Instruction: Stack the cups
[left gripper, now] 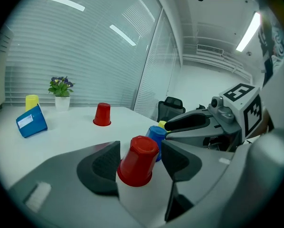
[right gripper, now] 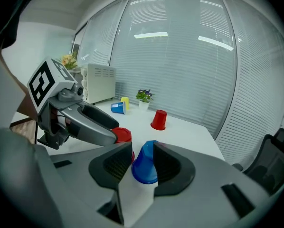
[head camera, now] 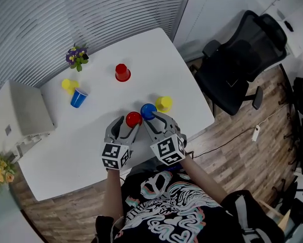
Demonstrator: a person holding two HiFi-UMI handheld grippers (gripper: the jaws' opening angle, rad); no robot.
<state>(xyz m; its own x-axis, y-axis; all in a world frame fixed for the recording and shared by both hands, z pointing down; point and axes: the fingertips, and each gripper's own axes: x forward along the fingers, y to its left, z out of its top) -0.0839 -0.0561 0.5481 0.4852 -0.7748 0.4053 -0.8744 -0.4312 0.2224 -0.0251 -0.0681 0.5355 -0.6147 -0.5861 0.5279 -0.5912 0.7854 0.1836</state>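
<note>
An upside-down red cup (head camera: 134, 119) (left gripper: 138, 159) stands on the white table (head camera: 90, 135) between the jaws of my left gripper (head camera: 130, 124) (left gripper: 139, 161). The jaws are open, with a thin gap beside the cup. Just to its right, an upside-down blue cup (head camera: 148, 110) (right gripper: 145, 164) sits deep in my right gripper (head camera: 153, 116) (right gripper: 143, 161), whose pads lie against its sides. A yellow cup (head camera: 164, 103) stands just beyond the blue one. Farther off are a second red cup (head camera: 122, 72) (right gripper: 158, 119), another yellow cup (head camera: 68, 84) and a blue cup on its side (head camera: 78, 98) (left gripper: 32, 121).
A small pot of purple flowers (head camera: 76, 57) stands at the table's far left edge. A beige appliance (head camera: 20, 113) occupies the left end. A black office chair (head camera: 237, 59) is off the table's right side. The table's near edge is just under my grippers.
</note>
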